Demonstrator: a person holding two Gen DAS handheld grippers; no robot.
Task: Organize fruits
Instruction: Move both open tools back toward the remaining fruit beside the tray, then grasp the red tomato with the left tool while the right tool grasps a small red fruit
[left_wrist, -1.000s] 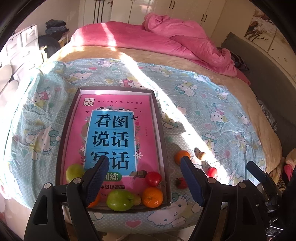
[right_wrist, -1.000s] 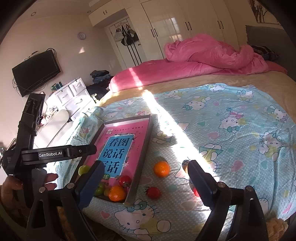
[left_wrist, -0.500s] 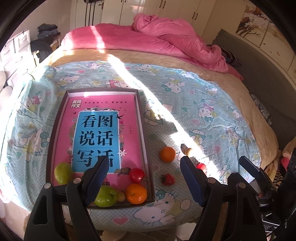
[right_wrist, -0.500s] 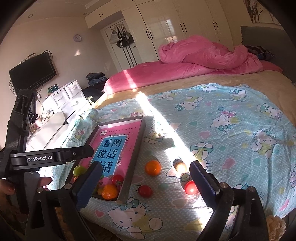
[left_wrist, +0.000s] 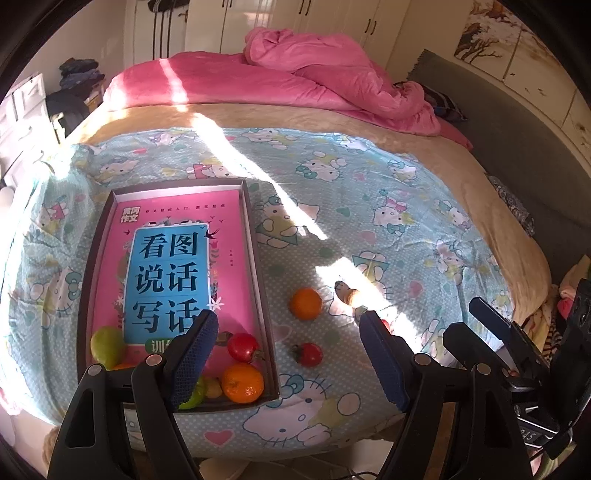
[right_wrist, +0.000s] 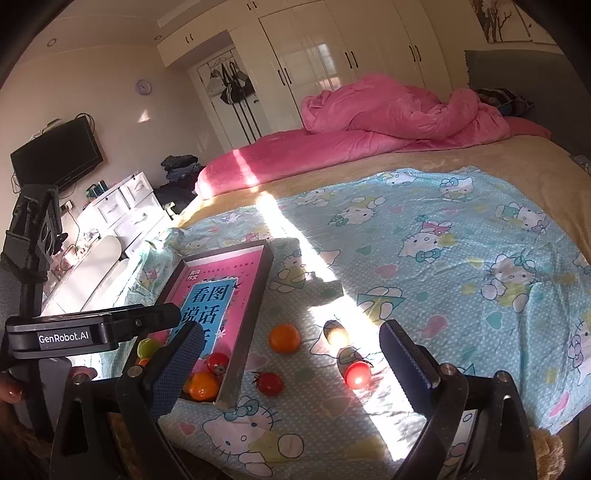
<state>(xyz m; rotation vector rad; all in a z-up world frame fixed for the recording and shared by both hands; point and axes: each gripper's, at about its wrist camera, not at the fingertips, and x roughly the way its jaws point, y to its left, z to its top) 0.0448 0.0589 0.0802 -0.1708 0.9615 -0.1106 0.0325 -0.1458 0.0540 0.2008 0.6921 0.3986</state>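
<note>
A dark tray (left_wrist: 264, 317) (right_wrist: 255, 321) with a pink book inside lies on the blue cartoon sheet. At its near end sit a green apple (left_wrist: 107, 345), a red tomato (left_wrist: 242, 347) (right_wrist: 217, 362), an orange (left_wrist: 243, 382) (right_wrist: 202, 386) and more green fruit. Loose on the sheet to its right are an orange (left_wrist: 305, 303) (right_wrist: 284, 338), a small red tomato (left_wrist: 308, 354) (right_wrist: 269, 383), a brown fruit (left_wrist: 347, 293) (right_wrist: 335, 332) and a red tomato (right_wrist: 357, 373) in the sun. My left gripper (left_wrist: 288, 354) hovers open above the tray's near right corner. My right gripper (right_wrist: 291, 369) hangs open over the loose fruit.
A pink duvet (left_wrist: 314, 74) is heaped at the far end of the bed. The sheet's near edge (left_wrist: 258, 435) drops off just below the tray. White drawers (right_wrist: 125, 210) and a wall TV (right_wrist: 55, 155) stand to the left. The right gripper's body (left_wrist: 517, 350) sits at the right.
Both wrist views have slid to the right, so the tray and fruit now sit further left in each. Both grippers stay open, and no fruit has moved.
</note>
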